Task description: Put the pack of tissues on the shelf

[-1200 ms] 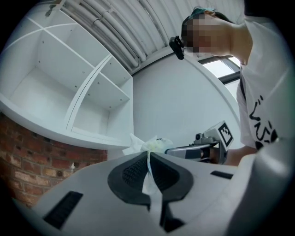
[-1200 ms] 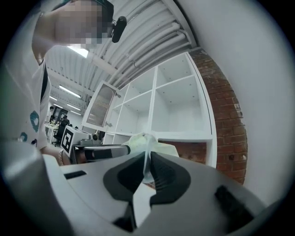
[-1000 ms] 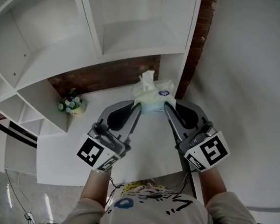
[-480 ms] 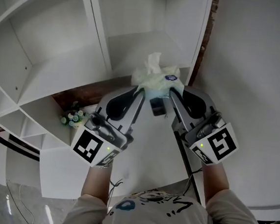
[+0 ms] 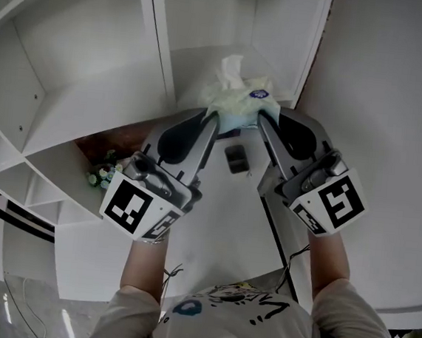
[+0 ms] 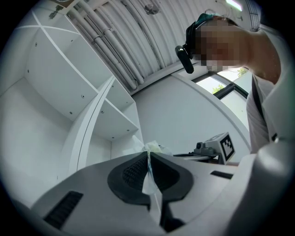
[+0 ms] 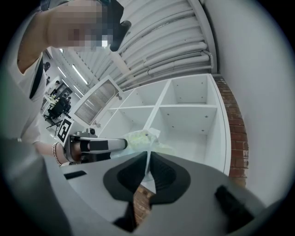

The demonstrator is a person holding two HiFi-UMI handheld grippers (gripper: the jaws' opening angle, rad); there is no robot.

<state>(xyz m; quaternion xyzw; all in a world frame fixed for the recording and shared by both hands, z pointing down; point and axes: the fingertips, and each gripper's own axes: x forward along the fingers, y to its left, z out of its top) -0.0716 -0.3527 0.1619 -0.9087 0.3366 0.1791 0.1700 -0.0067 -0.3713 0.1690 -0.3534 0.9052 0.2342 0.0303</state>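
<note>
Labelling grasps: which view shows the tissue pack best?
Head view: the whole tissue pack, tissue sticking up, is held at its ends by the left gripper and right gripper before the shelf. Each gripper view shows only wrapper film pinched in its jaws and a sliver of pack beyond.

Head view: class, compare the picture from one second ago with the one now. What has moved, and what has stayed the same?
The pack of tissues, pinched by the left gripper and the right gripper, has risen from table level toward the shelf compartment. Nothing was let go. Both grippers stay shut on its wrapper; the flower pot stays on the table.
</note>
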